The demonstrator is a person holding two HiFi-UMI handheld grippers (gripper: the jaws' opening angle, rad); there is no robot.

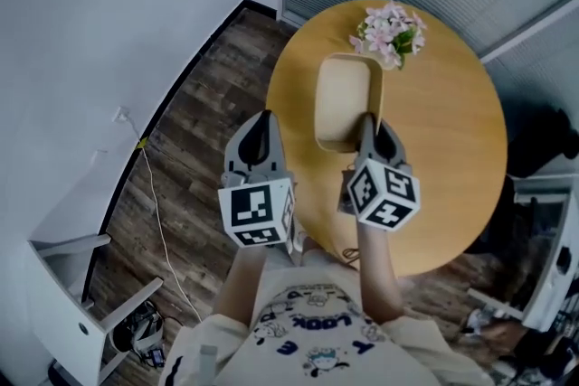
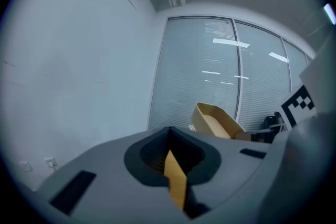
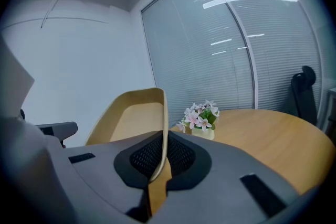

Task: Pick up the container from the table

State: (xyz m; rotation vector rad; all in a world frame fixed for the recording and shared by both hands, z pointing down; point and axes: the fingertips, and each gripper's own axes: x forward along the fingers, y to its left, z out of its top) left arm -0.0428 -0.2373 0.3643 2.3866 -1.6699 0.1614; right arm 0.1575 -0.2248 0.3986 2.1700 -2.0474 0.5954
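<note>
A tan oblong container (image 1: 342, 99) sits over the round wooden table (image 1: 452, 149). My right gripper (image 1: 366, 124) is shut on the container's near right wall. In the right gripper view the thin wall (image 3: 131, 118) runs down between the jaws of that gripper (image 3: 164, 136), and the container stands tilted up. My left gripper (image 1: 262, 127) hangs beside the table's left edge, apart from the container, with its jaws together and nothing held. The left gripper view shows its shut tips (image 2: 169, 131) and the container (image 2: 212, 120) off to the right.
A small pot of pink flowers (image 1: 391, 32) stands on the table just behind the container and shows again in the right gripper view (image 3: 200, 118). A dark chair (image 1: 543, 140) is at the right. White furniture (image 1: 63, 303) and a cable (image 1: 154, 194) lie on the wooden floor at left.
</note>
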